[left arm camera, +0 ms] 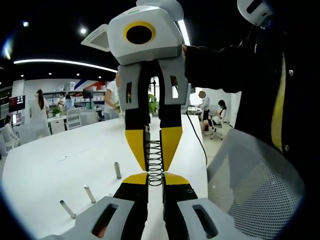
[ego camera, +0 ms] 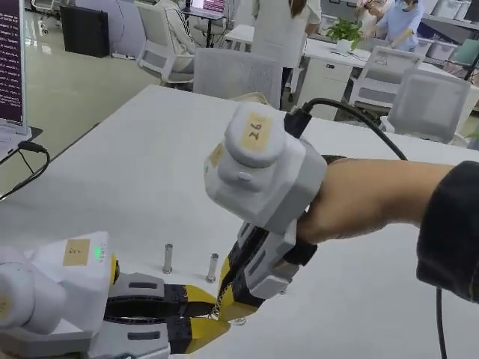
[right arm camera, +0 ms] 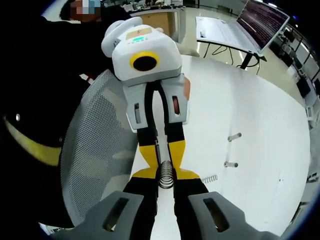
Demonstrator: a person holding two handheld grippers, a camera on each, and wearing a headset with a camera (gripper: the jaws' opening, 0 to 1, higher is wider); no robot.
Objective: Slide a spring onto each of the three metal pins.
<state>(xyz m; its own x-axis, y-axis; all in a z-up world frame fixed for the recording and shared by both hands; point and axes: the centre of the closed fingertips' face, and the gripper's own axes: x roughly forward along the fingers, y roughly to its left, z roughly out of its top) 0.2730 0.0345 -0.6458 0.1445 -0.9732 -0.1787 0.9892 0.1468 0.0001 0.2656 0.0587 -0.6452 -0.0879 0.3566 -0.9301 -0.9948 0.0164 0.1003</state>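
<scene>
Two tools, left gripper and right gripper, both clamp one near-upright spring, with the nearest upright pin just at its 12 o'clock in head view.

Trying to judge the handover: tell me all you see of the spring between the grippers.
The spring is a thin, silvery wire coil, straight and open-wound, seemingly metal. It runs lengthwise between the yellow jaws of both the left gripper and the right gripper, which meet nose to nose and both appear to pinch it.

Three metal pins stand here, and two springs can be counted.
</scene>
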